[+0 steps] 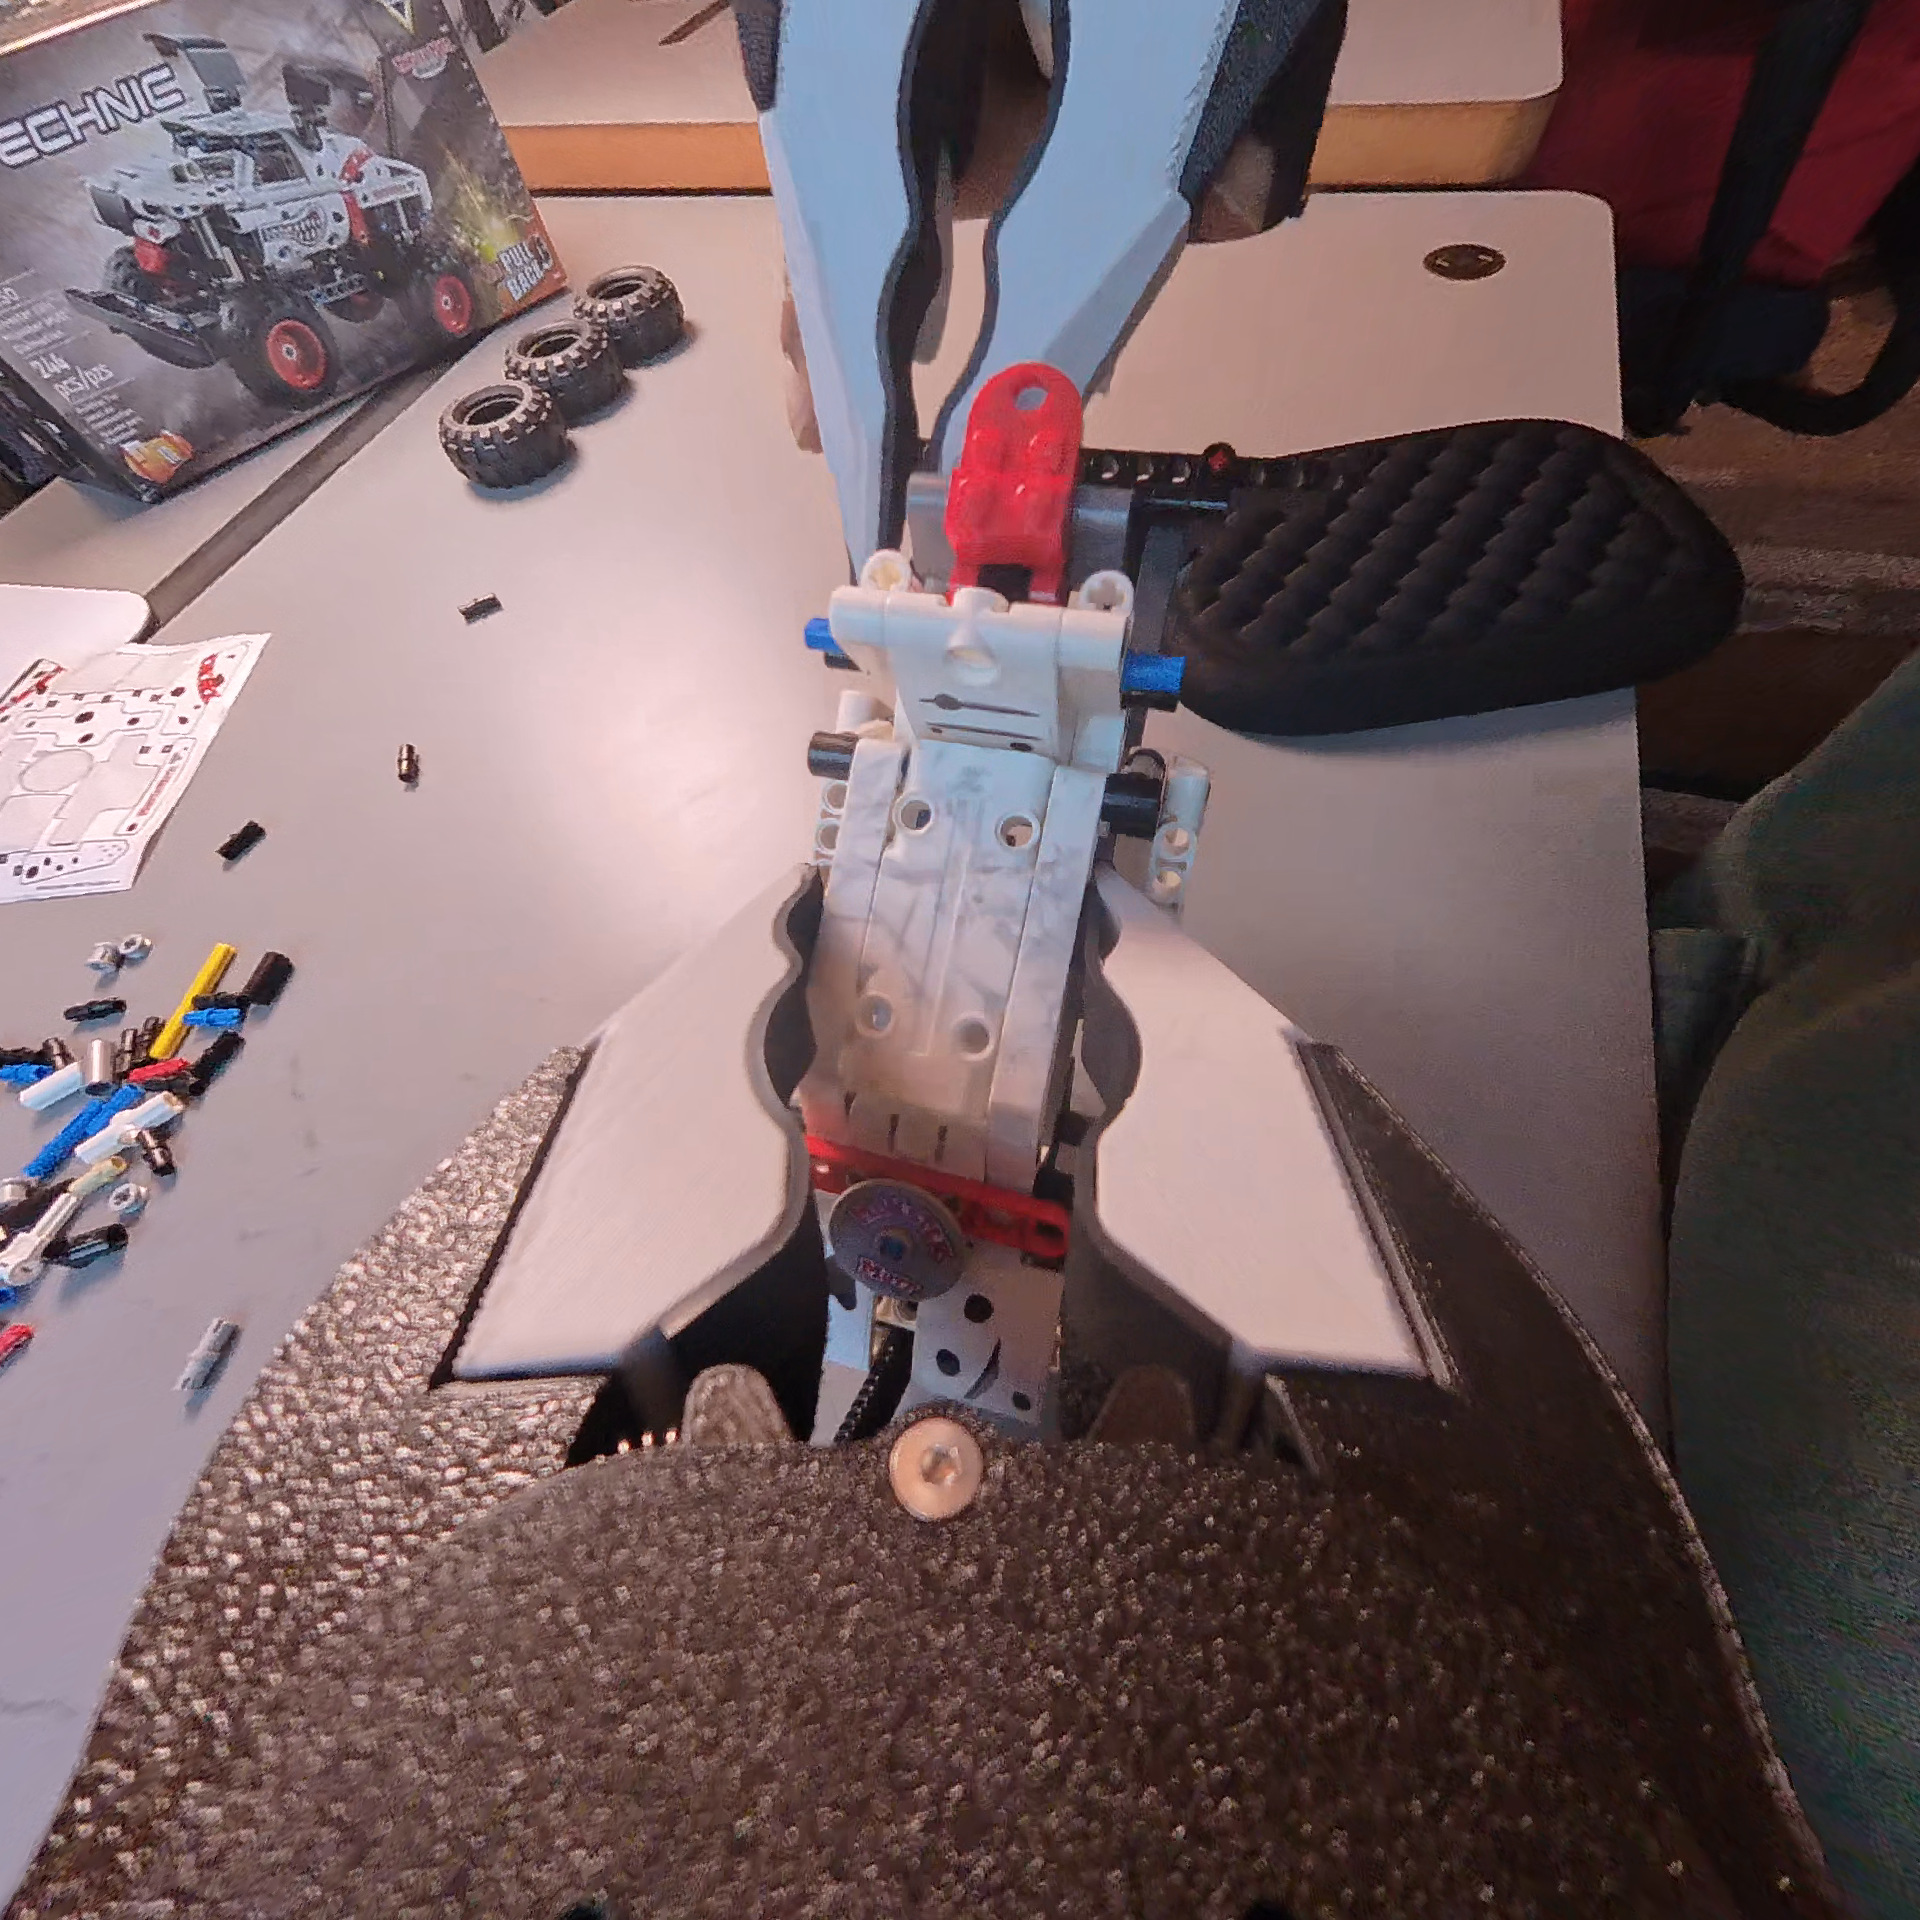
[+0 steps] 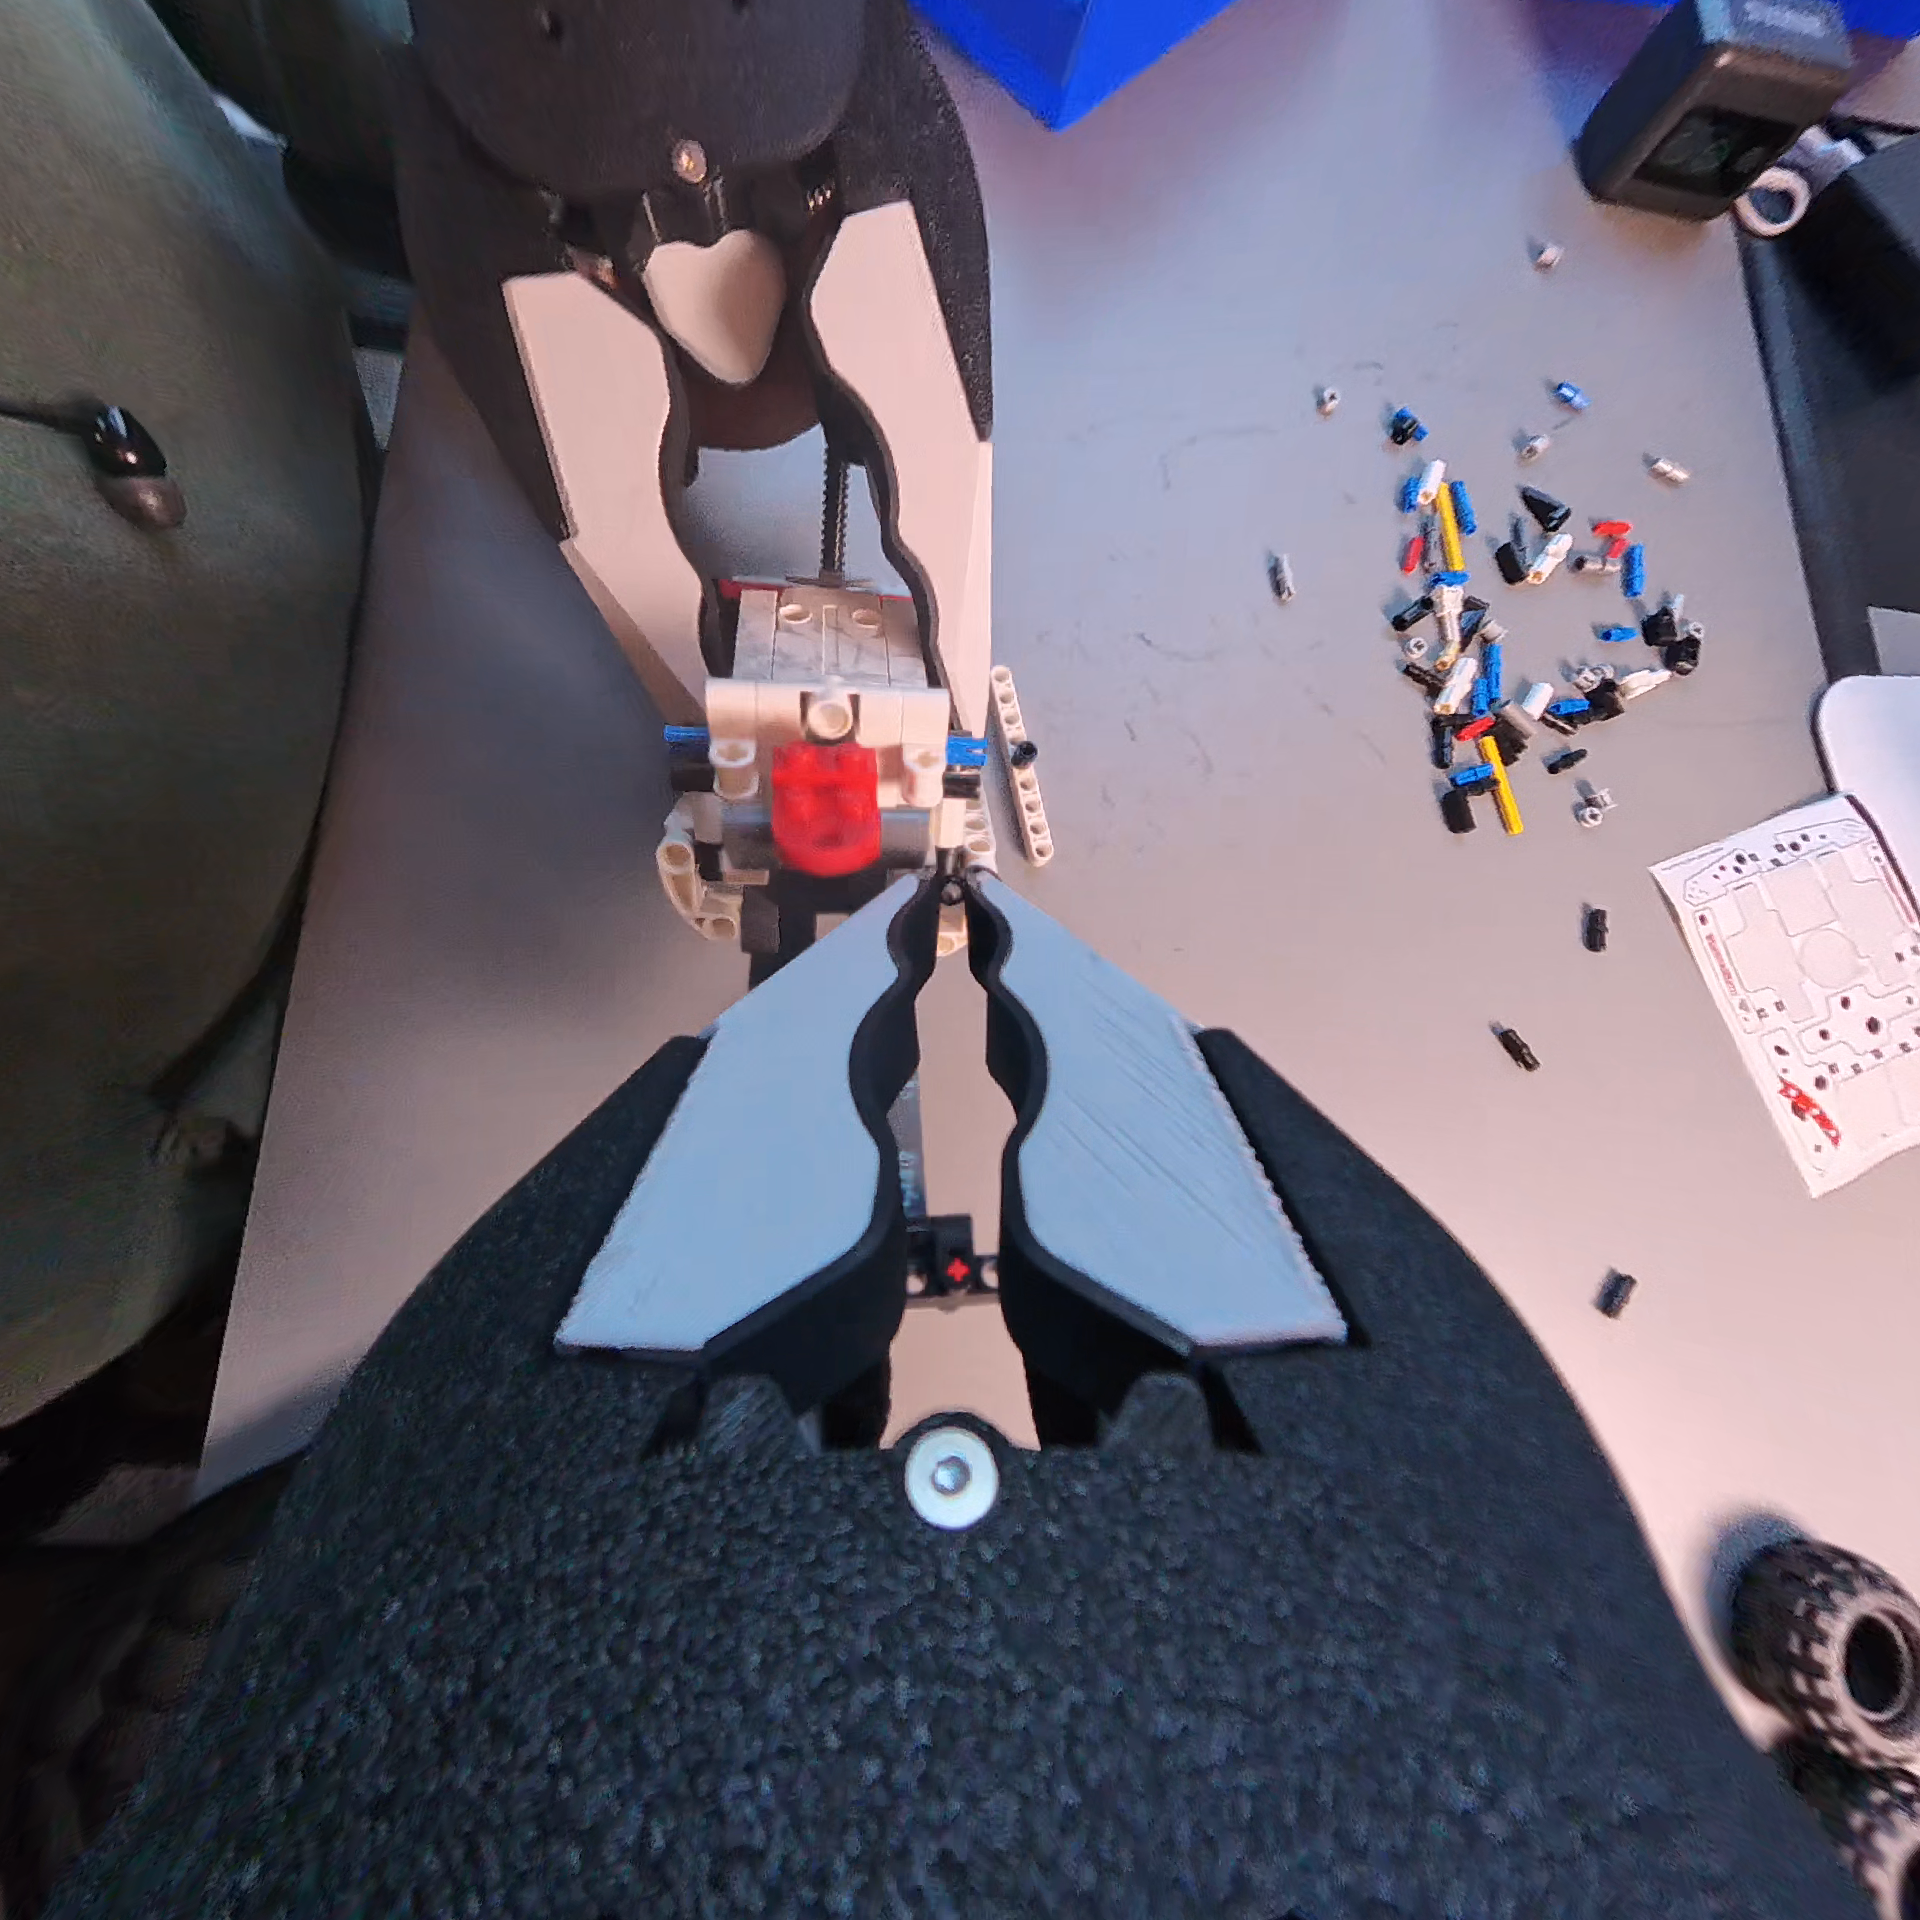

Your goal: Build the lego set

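The half-built white Lego truck body [image 1: 961, 883], with a red piece [image 1: 1018, 457] at its far end, sits between my left gripper's [image 1: 951, 904] fingers, which are shut on its sides. It also shows in the right wrist view [image 2: 821, 769], with the left gripper [image 2: 831, 644] behind it. My right gripper [image 2: 948, 883] is nearly closed, with a small black pin [image 2: 951, 890] pinched at its tips, right against the model's near right corner. In the left wrist view the right gripper [image 1: 920, 468] reaches in from the top beside the red piece.
The set's box [image 1: 249, 239] and three black tyres [image 1: 566, 364] stand at the far left. A pile of loose pins and axles [image 2: 1507, 623], a sticker sheet [image 2: 1808, 987] and a white beam [image 2: 1023, 769] lie on the grey table [image 2: 1195, 312]. A black ribbed pad [image 1: 1455, 582] lies beside the model. The gap from one gripper's tips to the other's is roughly 5 centimeters.
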Available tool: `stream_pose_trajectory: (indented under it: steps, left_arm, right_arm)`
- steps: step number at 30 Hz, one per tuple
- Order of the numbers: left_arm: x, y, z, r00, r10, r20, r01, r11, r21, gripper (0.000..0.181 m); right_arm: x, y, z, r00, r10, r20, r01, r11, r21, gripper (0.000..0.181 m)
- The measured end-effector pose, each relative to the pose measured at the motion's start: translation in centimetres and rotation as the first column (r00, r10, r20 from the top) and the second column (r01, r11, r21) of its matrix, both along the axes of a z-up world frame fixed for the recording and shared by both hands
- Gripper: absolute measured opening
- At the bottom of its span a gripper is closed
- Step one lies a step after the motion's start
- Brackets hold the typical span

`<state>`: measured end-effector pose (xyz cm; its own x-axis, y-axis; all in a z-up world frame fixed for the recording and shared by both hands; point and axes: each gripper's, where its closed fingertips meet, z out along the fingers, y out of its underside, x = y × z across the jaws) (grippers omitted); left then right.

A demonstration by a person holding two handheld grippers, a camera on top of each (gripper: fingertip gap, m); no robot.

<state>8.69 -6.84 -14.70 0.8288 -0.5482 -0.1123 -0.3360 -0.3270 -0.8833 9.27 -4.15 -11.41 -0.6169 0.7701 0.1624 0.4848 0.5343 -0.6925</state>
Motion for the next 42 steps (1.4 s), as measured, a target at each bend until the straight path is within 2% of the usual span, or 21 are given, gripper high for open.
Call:
stream_pose_trajectory:
  steps: [7,12,18,23,27,30,32,34,37,39,42]
  left_arm:
    - [-0.7,0.0,-0.4,0.991,0.020,-0.134,-0.031,0.997,-0.075,0.048]
    - [-1.7,0.4,-0.9,0.970,0.040,-0.240,-0.078,0.986,-0.150,0.048]
    - [-2.0,1.2,-1.6,0.946,0.047,-0.321,-0.127,0.964,-0.233,0.049]
    - [-1.5,1.3,-2.1,0.933,0.020,-0.360,-0.132,0.948,-0.288,0.051]
    - [-0.1,0.4,0.2,0.985,-0.025,-0.169,-0.034,0.940,-0.340,0.060]
    - [1.1,-0.3,4.3,0.990,-0.061,0.130,0.101,0.942,-0.319,0.058]
    - [0.7,0.5,6.9,0.954,-0.056,0.295,0.138,0.955,-0.264,0.053]
    - [-0.3,1.8,8.3,0.903,-0.047,0.426,0.168,0.953,-0.252,0.053]
    - [0.3,2.5,10.3,0.741,-0.125,0.660,0.357,0.905,-0.230,0.047]
    - [0.7,2.8,10.8,0.667,-0.163,0.727,0.437,0.876,-0.205,0.042]
    - [1.4,2.3,11.0,0.629,-0.233,0.742,0.502,0.850,-0.158,0.035]
  right_arm:
    - [-0.1,1.3,-0.9,0.986,-0.097,-0.133,0.072,0.982,-0.177,0.004]
    - [-0.9,2.5,-1.3,0.968,-0.155,-0.199,0.079,0.935,-0.346,0.004]
    - [-1.7,3.7,-2.3,0.961,-0.178,-0.210,0.063,0.884,-0.464,0.005]
    - [-1.3,4.2,-2.4,0.950,-0.187,-0.250,0.042,0.871,-0.489,0.004]
    - [-0.7,4.3,-1.2,0.931,-0.192,-0.310,0.009,0.861,-0.508,0.004]
    - [-0.2,4.1,0.7,0.908,-0.191,-0.374,-0.025,0.865,-0.501,0.004]
    - [0.3,3.3,3.0,0.879,-0.177,-0.443,-0.085,0.855,-0.511,0.004]
    - [0.5,2.3,5.6,0.836,-0.163,-0.524,-0.143,0.857,-0.495,0.004]
    - [0.3,1.1,8.3,0.781,-0.131,-0.610,-0.180,0.889,-0.421,0.004]
    - [0.2,0.4,9.3,0.761,-0.110,-0.639,-0.197,0.899,-0.390,0.005]
    - [-0.2,-0.2,9.6,0.759,-0.093,-0.644,-0.204,0.906,-0.372,0.004]
